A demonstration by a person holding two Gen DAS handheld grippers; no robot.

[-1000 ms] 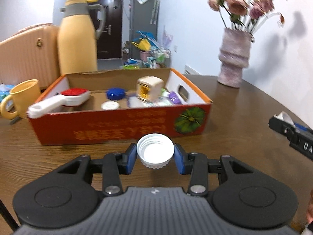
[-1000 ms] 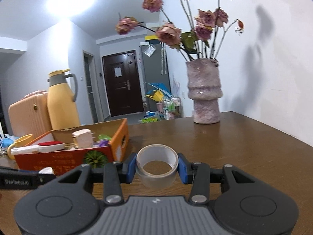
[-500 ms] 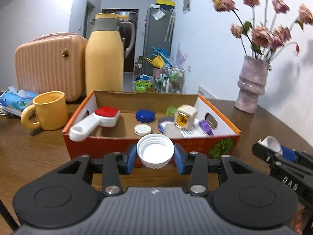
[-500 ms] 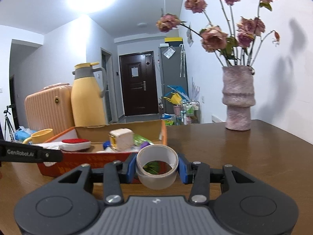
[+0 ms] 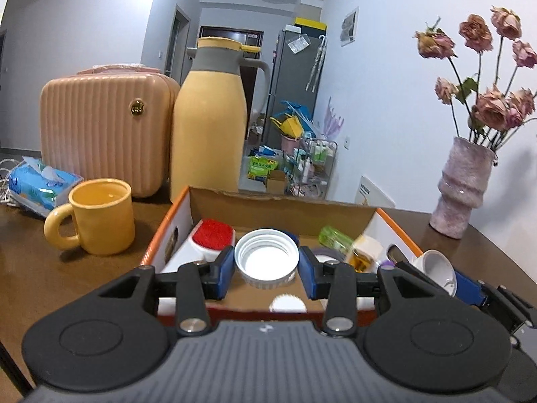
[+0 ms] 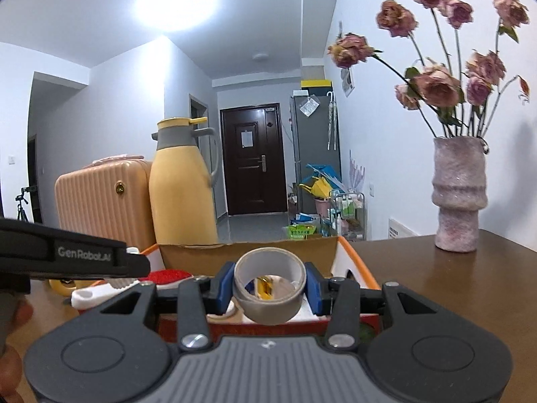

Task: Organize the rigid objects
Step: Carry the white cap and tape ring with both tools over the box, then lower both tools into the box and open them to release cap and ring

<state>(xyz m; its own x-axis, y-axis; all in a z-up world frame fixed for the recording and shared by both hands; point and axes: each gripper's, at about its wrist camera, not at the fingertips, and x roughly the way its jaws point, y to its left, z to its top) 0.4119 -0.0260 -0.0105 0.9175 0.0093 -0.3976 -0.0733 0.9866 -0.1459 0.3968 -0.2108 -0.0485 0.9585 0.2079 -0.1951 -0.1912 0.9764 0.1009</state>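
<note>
My left gripper (image 5: 266,266) is shut on a white ribbed bottle cap (image 5: 266,258), held over the near edge of an open orange cardboard box (image 5: 157,235). My right gripper (image 6: 270,283) is shut on a grey roll of tape (image 6: 270,305), also above the box (image 6: 360,270), to the right of the left gripper's body (image 6: 74,257). Inside the box lie a white brush with a red pad (image 5: 213,235), a green item (image 5: 334,236), a small cream and yellow block (image 5: 364,255) and a small white lid (image 5: 287,303). The right gripper and its tape (image 5: 436,267) show at the box's right side.
On the brown table stand a yellow mug (image 5: 97,216), a yellow thermos jug (image 5: 209,124), a pink ribbed case (image 5: 100,127), a tissue pack (image 5: 40,181) and a pink vase of dried roses (image 5: 461,184). A hand (image 6: 11,329) holds the left gripper.
Both grippers have moved forward and slightly up, from in front of the box to over its near edge, each keeping its grip on the cap and the tape.
</note>
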